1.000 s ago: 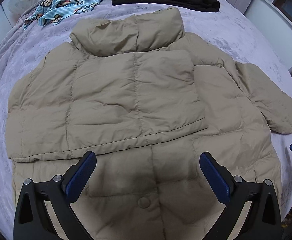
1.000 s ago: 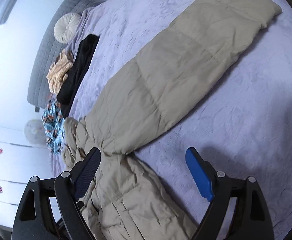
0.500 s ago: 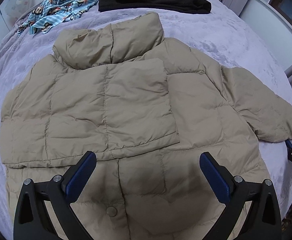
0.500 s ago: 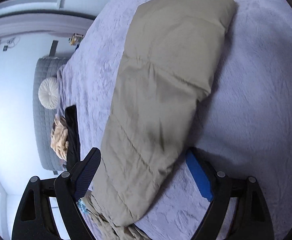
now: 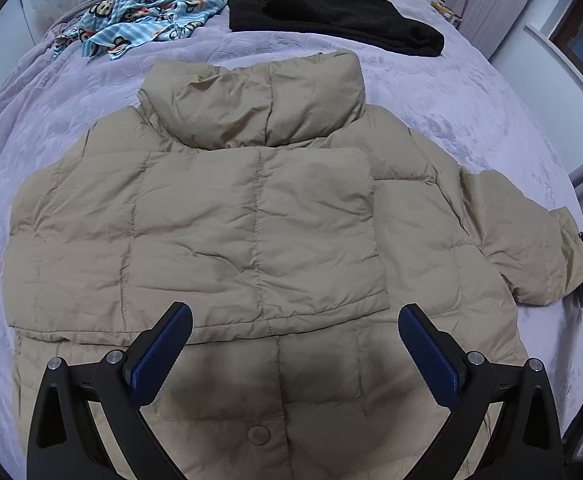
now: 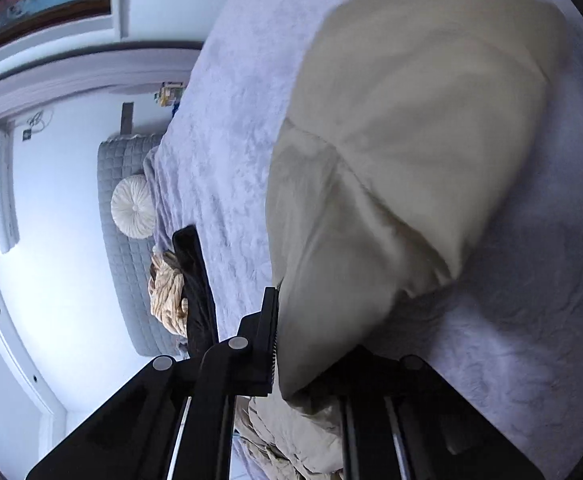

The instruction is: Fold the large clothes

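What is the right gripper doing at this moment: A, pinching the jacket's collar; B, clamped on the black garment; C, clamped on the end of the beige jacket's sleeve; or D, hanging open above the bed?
C: in the right wrist view the right gripper has its jaws closed on the sleeve of the beige jacket, and the left wrist view shows it at the cuff.

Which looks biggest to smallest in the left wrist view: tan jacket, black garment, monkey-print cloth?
1. Tan jacket, largest by far.
2-3. Black garment and monkey-print cloth look alike; both lie farther off, so unranked.
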The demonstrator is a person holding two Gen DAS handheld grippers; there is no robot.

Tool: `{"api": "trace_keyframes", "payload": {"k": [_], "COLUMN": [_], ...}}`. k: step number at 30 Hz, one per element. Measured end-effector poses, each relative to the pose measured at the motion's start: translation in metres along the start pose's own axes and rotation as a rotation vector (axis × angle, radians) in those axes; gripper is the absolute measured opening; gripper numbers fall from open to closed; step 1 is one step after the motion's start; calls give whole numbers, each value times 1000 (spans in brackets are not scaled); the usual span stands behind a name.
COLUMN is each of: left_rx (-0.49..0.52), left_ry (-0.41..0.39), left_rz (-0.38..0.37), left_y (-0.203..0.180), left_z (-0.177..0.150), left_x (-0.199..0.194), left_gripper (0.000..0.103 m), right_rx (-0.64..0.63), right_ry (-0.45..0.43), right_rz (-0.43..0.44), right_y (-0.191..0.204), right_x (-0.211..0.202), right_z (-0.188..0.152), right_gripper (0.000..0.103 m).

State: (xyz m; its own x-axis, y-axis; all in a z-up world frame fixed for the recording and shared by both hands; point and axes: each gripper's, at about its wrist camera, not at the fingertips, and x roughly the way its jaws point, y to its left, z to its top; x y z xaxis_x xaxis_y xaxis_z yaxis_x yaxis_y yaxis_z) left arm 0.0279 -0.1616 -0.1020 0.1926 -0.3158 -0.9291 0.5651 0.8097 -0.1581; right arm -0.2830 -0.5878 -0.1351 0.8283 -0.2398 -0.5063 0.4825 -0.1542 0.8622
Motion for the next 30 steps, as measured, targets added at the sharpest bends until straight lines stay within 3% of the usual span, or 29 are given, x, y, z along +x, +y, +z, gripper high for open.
{"api": "trace_keyframes", "payload": {"k": [3, 7, 11, 14, 18, 20, 25, 30], "left_rx": [-30, -61, -66, -91, -147, -162, -173, -171], "left_ry": [-6, -20, -39, -54, -40, -49, -48, -55], "left_rz": [-6, 14, 57, 69, 70, 80, 81, 47], "left_y": [21, 50, 78, 104, 139, 153, 174, 173], "left_z": [2, 5, 7, 5, -2, -4, -8, -5], "left_x": [-3, -7, -11, -15, -14, -15, -13, -5], "left_gripper": [103, 103, 103, 103, 103, 103, 103, 103], "right_rx": [-170, -441, -785, -978, -1098, -1096, -987, -983], "right_ry": [54, 174, 317, 437, 582, 628, 676, 662], "right_rz": [34, 84, 109, 100, -2, -60, -181, -274], "right_y": [50, 127, 197, 216, 202, 180, 115, 76], "right_x": [16, 49, 92, 128, 180, 198, 220, 218], "right_z": [-24, -85, -190, -277, -366, -392, -401, -405], "right_gripper": [9, 10, 10, 10, 10, 10, 10, 10]}}
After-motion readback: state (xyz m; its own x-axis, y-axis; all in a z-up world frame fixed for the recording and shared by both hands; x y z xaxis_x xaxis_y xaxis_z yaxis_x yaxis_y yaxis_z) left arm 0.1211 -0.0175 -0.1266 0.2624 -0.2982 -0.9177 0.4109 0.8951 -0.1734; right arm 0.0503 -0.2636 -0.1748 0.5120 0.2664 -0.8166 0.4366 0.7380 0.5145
